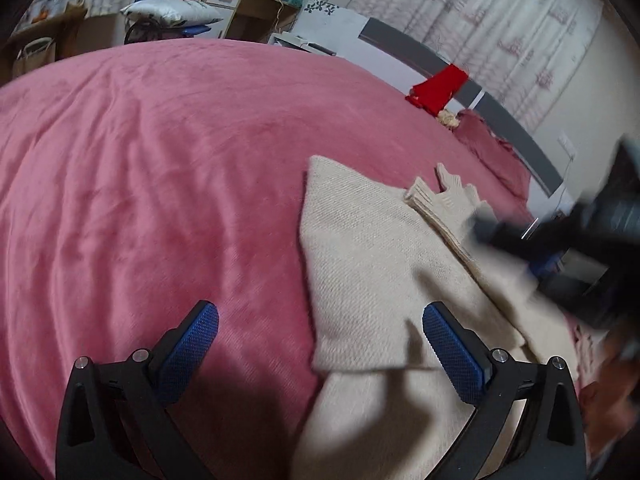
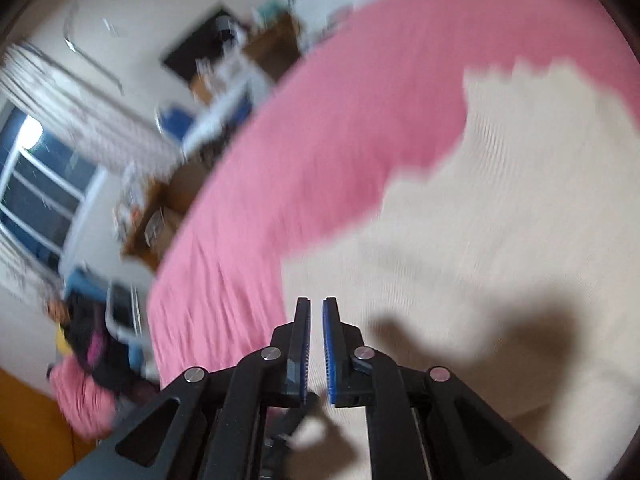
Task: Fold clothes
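A cream knit sweater lies partly folded on the pink bedspread, with a ribbed sleeve cuff laid across its top. My left gripper hangs wide open just above the sweater's left edge, with nothing between its blue pads. My right gripper shows as a dark blur over the sweater's right side. In the right wrist view, which is smeared by motion, the right gripper hovers over the sweater. A narrow gap shows between its pads and nothing is in it.
A red cloth lies at the far side of the bed by the grey headboard. A pillow on a chair and a wooden desk stand beyond the bed. A pile of clothes sits beside the bed.
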